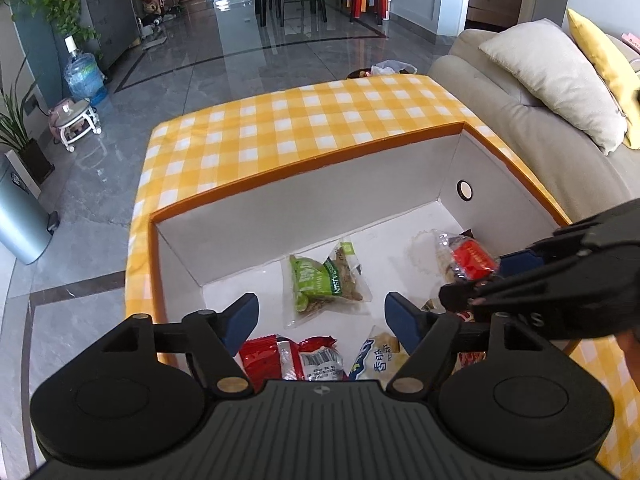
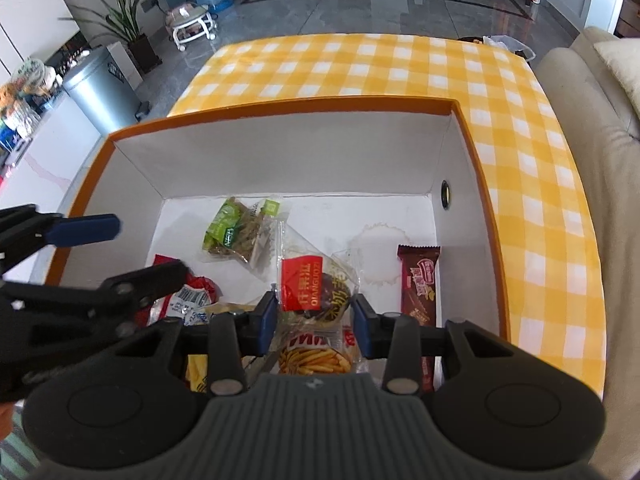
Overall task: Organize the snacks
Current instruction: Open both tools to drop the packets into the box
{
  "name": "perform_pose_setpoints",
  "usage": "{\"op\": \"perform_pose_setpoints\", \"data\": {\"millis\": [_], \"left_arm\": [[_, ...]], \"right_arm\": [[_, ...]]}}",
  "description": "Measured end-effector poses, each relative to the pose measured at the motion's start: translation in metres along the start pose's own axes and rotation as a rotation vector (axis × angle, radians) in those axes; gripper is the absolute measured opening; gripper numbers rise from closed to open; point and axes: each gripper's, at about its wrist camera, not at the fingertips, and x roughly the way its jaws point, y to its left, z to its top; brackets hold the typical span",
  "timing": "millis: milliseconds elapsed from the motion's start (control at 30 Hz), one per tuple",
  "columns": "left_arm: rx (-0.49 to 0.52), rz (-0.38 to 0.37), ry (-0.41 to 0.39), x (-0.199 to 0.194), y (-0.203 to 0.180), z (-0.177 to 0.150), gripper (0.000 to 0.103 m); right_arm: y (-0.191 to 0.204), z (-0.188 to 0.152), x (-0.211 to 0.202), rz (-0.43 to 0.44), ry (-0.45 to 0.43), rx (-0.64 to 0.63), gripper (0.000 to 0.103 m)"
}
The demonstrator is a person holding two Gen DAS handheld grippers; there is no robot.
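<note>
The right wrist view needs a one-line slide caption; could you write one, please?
Right gripper holds a clear pastry packet over snacks in the orange-rimmed box.

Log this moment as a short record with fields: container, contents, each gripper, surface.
container: orange-rimmed box, white inside, open top
contents: green snack bag, brown wafer bar, red packet, fries packet
left gripper: open, empty, above the box
right gripper: shut on clear packet with red label
surface: yellow checked tablecloth
</note>
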Motion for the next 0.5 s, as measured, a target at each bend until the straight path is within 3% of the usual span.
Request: {"op": "perform_pose_setpoints", "data": {"millis": [333, 500], "left_arm": [[-0.012, 0.001, -0.005, -0.019, 0.010, -0.011, 0.086], [-0.024, -0.016, -0.034, -0.037, 0.011, -0.018, 0.086]], "right_arm": [[0.006, 0.006, 0.003, -0.002, 0.010, 0.004, 0.045], [0.004, 0.003, -0.010, 0.007, -0.016, 0.029, 0.063]]}}
